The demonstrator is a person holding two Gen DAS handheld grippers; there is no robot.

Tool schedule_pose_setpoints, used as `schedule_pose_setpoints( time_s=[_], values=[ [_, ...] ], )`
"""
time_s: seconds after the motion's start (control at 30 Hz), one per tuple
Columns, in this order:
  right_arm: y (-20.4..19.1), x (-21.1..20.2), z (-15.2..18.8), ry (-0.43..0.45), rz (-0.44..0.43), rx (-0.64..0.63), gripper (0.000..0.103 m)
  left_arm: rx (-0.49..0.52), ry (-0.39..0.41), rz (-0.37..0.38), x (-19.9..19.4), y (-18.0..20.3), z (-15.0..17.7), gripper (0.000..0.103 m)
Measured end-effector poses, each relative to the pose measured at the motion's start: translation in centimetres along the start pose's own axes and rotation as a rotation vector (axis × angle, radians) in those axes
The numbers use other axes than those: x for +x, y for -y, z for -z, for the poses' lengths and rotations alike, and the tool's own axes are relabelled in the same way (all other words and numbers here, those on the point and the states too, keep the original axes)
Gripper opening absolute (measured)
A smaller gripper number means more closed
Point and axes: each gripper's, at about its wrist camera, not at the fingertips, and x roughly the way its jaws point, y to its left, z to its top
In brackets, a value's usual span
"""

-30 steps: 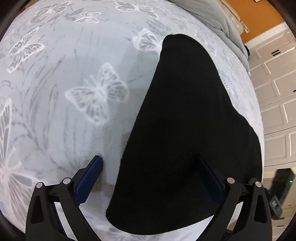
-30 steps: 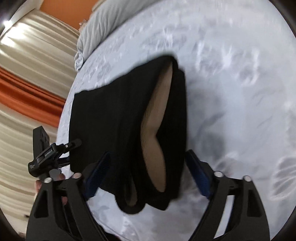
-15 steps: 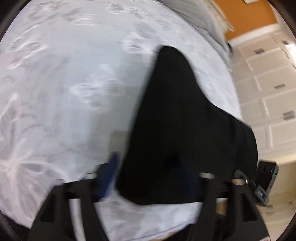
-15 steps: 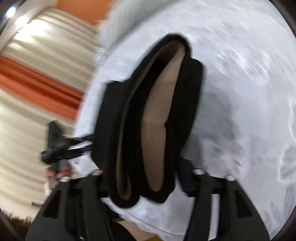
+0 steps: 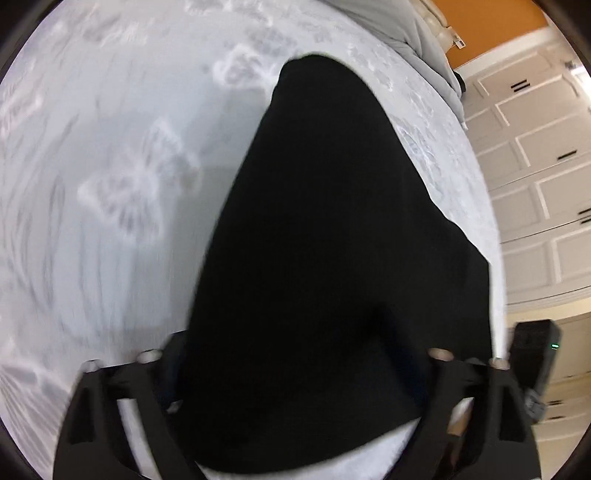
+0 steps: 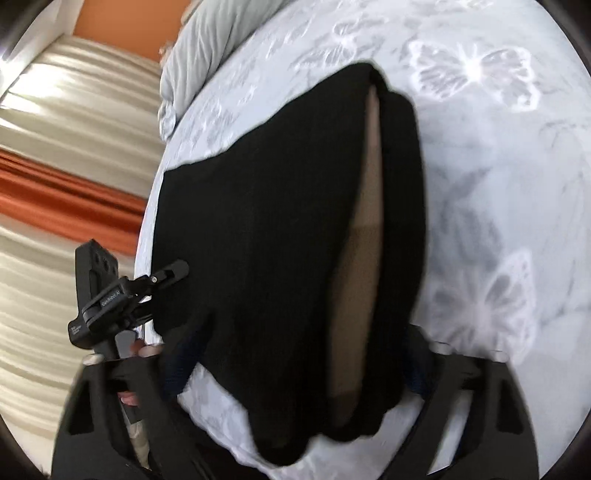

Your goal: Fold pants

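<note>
Black pants (image 5: 332, 240) lie on a white butterfly-print bed cover (image 5: 110, 147). My left gripper (image 5: 291, 347) straddles their near end. Its jaws are closing, with the cloth filling the gap and running past the right finger; I see no pinch. In the right wrist view the pants (image 6: 258, 221) show a tan lining (image 6: 365, 229) through a slit. My right gripper (image 6: 299, 343) is shut on that thick bunched end, with cloth against both blue pads (image 6: 181, 362). The left gripper's body (image 6: 107, 295) and a person's fingers (image 6: 144, 349) show at the bed's edge.
A grey pillow or duvet (image 5: 417, 33) lies at the far end of the bed (image 6: 498, 184). White panelled cabinet doors (image 5: 535, 166) stand past one side. Cream and orange curtains (image 6: 55, 147) hang past the other. The right gripper's body (image 5: 535, 362) shows beside the bed edge.
Both grippers' jaws have narrowed. The left one shifted right, so cloth now fills its gap. The right one closed onto the bunched end and the tan opening shrank to a slit.
</note>
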Motion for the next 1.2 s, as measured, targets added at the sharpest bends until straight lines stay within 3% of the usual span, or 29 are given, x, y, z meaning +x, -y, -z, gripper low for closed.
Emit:
schedule_pose_setpoints(
  time_s=[0.07,0.1,0.17,0.23,0.33,0.4,0.43,0.47,0.5,0.53,0.6,0.63,0.7,0.73,0.77,0.87,1.03,1.2],
  values=[
    [0.3,0.3,-0.6,0.02,-0.02,-0.001,0.048,-0.043,0.005,0.058,0.3,-0.5,-0.9,0.051],
    [0.3,0.3,-0.9,0.022,-0.036,0.003,0.042,-0.082,-0.004,0.099,0.5,-1.0,-1.2,0.047],
    [-0.8,-0.8,-1.0,0.041,-0.052,-0.027,0.038,-0.146,-0.012,0.169,-0.2,-1.6,-1.5,0.034],
    [-2.5,-3.1,-0.5,0.037,-0.112,-0.063,0.037,-0.139,-0.01,0.208,-2.1,-0.8,-0.4,0.03],
    [-3.2,-5.5,1.1,0.018,-0.168,-0.099,0.037,-0.124,-0.035,0.261,-4.9,-0.3,2.3,0.031],
    [-1.5,-4.6,2.0,-0.027,-0.167,-0.06,0.039,-0.153,-0.063,0.276,-4.8,-1.3,3.6,0.036],
    [-0.4,-3.0,2.5,-0.065,-0.123,-0.027,0.041,-0.187,-0.103,0.262,-3.5,-2.5,4.7,0.042],
    [0.4,-1.7,2.7,-0.094,-0.068,0.002,0.051,-0.212,-0.144,0.218,-1.9,-3.4,5.4,0.054],
    [1.3,-0.4,2.9,-0.116,-0.046,0.033,0.06,-0.233,-0.161,0.199,-1.0,-3.7,6.0,0.057],
    [1.5,0.1,2.9,-0.095,-0.093,0.052,0.062,-0.258,-0.139,0.226,-0.7,-4.3,6.3,0.06],
    [0.6,0.4,2.4,-0.082,-0.077,0.02,0.063,-0.236,-0.135,0.249,-0.9,-3.4,5.8,0.071],
    [0.2,0.5,2.5,-0.064,-0.063,0.008,0.061,-0.22,-0.135,0.236,-0.6,-2.8,5.6,0.072],
    [-1.4,0.6,2.8,-0.047,-0.021,-0.042,0.044,-0.212,-0.121,0.212,-0.7,-2.3,5.9,0.069],
    [-2.0,0.1,2.6,-0.031,-0.011,-0.066,0.041,-0.184,-0.112,0.189,-0.3,-1.0,5.3,0.052],
    [-2.8,-0.4,2.4,-0.016,-0.01,-0.09,0.038,-0.151,-0.092,0.178,-0.5,-0.2,5.0,0.04],
    [-5.8,-3.0,2.3,0.056,-0.041,-0.173,0.037,-0.082,-0.033,0.207,-2.1,2.1,4.0,0.03],
    [-10.7,-8.9,2.3,0.236,-0.049,-0.369,0.037,0.023,0.098,0.276,-6.6,6.2,2.6,0.028],
    [-15.8,-14.7,-1.6,0.401,-0.123,-0.45,0.037,0.167,0.334,0.298,-15.0,11.2,0.4,0.028]
  ],
)
